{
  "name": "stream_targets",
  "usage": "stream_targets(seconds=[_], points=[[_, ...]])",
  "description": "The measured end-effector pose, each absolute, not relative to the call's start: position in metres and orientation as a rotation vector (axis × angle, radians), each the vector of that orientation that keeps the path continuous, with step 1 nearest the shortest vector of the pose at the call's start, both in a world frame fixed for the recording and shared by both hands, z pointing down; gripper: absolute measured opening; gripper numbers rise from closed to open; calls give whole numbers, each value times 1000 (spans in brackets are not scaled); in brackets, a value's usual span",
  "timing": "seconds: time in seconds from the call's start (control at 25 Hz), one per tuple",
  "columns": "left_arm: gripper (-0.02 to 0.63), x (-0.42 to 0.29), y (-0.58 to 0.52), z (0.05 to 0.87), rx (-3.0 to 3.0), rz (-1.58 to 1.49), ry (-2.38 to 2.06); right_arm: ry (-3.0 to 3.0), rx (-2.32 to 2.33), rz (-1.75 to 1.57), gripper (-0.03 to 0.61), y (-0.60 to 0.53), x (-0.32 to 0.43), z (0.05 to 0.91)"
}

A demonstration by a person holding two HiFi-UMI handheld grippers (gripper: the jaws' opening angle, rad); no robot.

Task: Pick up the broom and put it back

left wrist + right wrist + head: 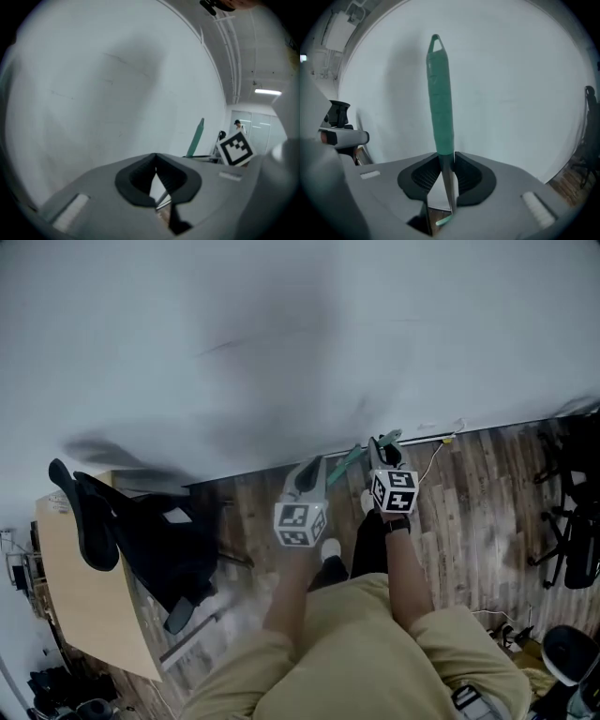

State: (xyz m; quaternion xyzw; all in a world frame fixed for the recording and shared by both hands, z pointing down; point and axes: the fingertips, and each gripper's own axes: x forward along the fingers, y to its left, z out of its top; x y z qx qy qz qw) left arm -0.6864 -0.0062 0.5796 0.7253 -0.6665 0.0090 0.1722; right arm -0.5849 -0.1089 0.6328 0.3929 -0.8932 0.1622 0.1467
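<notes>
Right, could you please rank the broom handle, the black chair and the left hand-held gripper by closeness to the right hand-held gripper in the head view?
1. Broom handle, in its jaws.
2. Left hand-held gripper, just left.
3. Black chair, far left.

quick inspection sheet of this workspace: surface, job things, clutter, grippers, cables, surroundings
surface: wood floor, planks running up to the wall
job's things: broom, green handle upright in front of the wall; its head is not in view
clutter: dark items below the desk, too small to tell
grippers: right gripper shut on the broom's metal shaft just below the green grip; left gripper jaws together at the tips, nothing seen pinched
cables: thin cable on the floor by the wall
surroundings: white wall; black chair at a desk; more chairs at the right
</notes>
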Motion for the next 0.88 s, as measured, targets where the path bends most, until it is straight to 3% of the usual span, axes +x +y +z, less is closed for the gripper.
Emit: stream_targets(seconds=[0.24, 0.48, 0.88], points=[[3, -687, -7, 502, 2189, 171, -1948, -2710, 1190, 267, 91, -77, -576, 511], [3, -690, 2, 407, 2310, -24, -2030, -2785, 1289, 107, 91, -49, -554, 421], [2, -667, 25, 341, 2363, -41, -2089, -2763, 1500, -5, 91, -16, -514, 350]])
